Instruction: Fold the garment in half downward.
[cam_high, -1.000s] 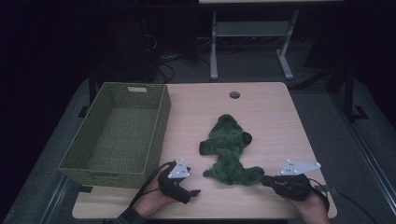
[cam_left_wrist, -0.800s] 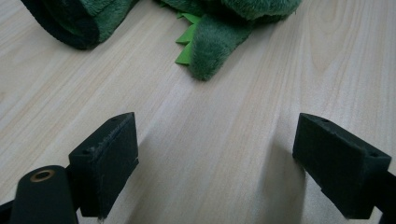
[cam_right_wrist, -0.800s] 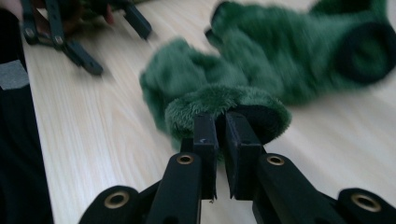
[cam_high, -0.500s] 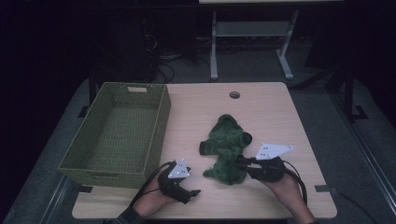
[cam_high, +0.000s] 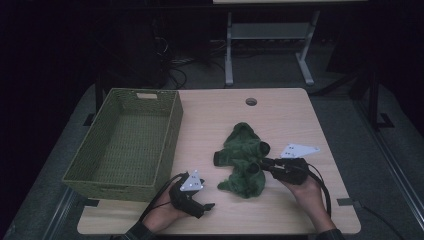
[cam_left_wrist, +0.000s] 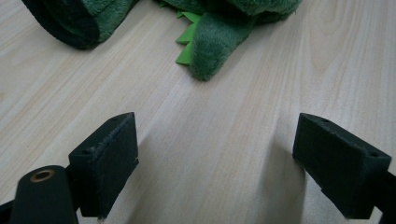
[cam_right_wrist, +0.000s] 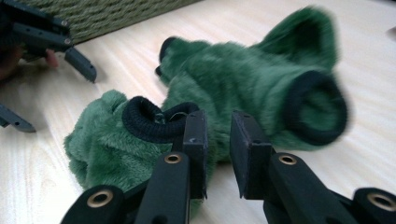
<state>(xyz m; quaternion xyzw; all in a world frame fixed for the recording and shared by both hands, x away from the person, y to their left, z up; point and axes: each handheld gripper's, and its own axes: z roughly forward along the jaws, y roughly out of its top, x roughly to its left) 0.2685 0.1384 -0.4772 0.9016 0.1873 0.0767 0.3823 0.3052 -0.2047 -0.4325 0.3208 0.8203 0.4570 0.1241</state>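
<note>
While the right gripper (cam_right_wrist: 217, 140) noses into the green plush garment (cam_high: 243, 159) mid-table beside the basket (cam_high: 127, 140) | jaws just closing, narrow gap, nothing pinched | step: taking hold | next: clamp a fold | left gripper (cam_left_wrist: 215, 163) wide apart, idle

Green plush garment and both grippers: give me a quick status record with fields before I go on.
garment: green plush garment lies crumpled on the table, right of the basket
basket: woven green basket at the table's left, nothing visible inside
right gripper: right gripper at the garment's right edge by a black cuff; jaws narrow, just been closing, a small gap between them, whether fabric is pinched is unclear
left gripper: left gripper low over bare table near the front edge, jaws wide open, nothing between them
garment in basket: not yet
</note>
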